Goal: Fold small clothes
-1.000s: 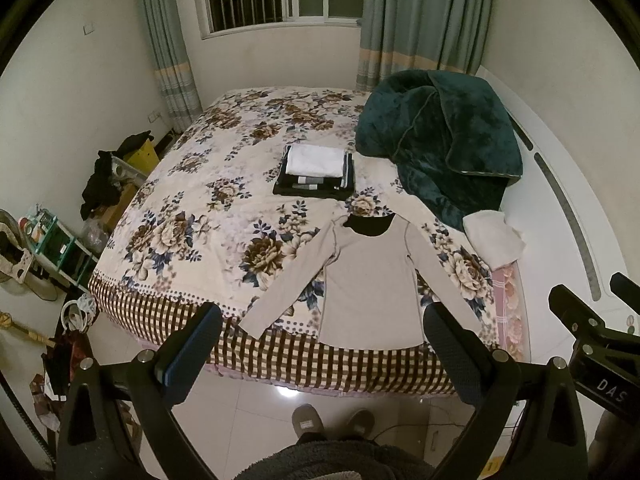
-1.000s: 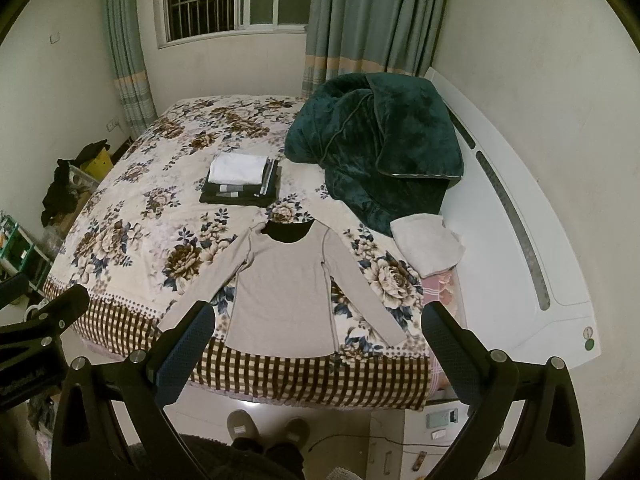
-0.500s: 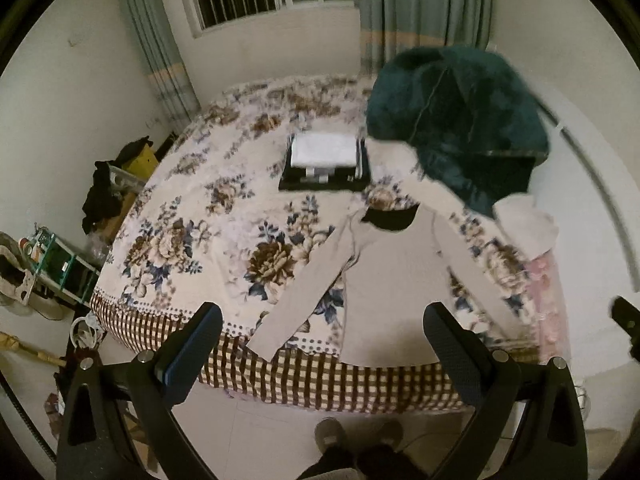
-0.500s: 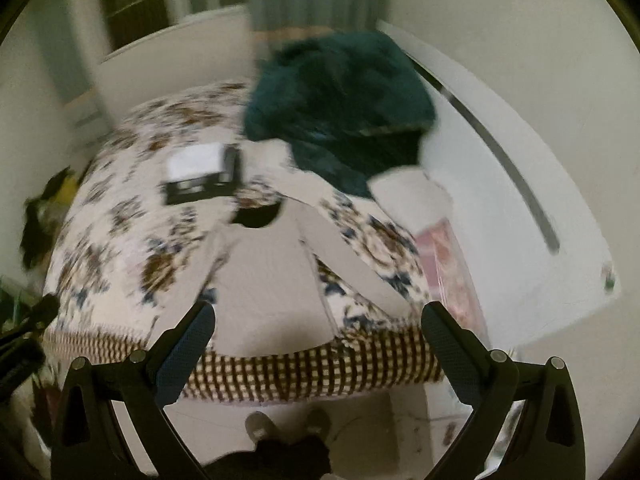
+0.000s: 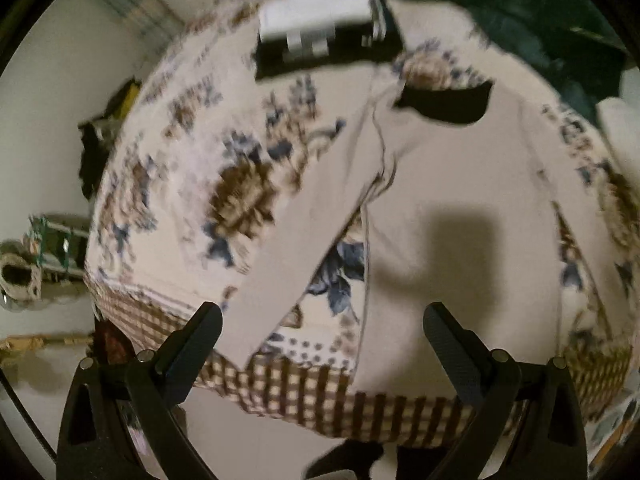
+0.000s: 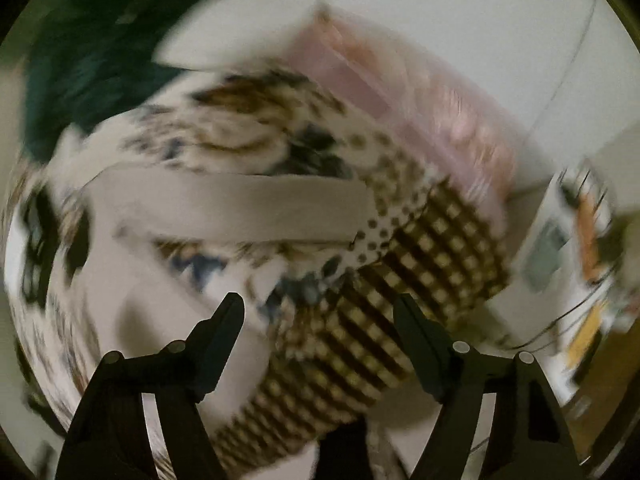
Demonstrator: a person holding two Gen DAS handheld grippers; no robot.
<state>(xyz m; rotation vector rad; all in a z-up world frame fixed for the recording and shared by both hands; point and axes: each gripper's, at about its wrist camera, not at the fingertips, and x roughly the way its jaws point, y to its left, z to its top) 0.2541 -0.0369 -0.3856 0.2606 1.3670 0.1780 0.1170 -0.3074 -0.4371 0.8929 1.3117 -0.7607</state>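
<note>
A beige long-sleeved top [image 5: 452, 208] with a black inner collar lies flat on the floral bedspread [image 5: 200, 152], its sleeves spread out. My left gripper [image 5: 322, 344] is open and empty, just above the top's left sleeve cuff and hem at the bed's front edge. In the blurred right wrist view the top's right sleeve [image 6: 240, 208] runs across the bed. My right gripper [image 6: 320, 328] is open and empty, above the checked bed border near the sleeve's end.
A stack of folded clothes [image 5: 320, 32], white on black, lies beyond the top. A dark green blanket [image 5: 540, 20] is heaped at the back right, also in the right wrist view [image 6: 92, 52]. A white folded cloth [image 6: 236, 32] lies beside it. Clutter stands on the floor at left [image 5: 48, 252].
Both grippers have moved down and forward, close to the bed. The left now hovers over the left sleeve and hem, the right has swung toward the right sleeve. Both stay open.
</note>
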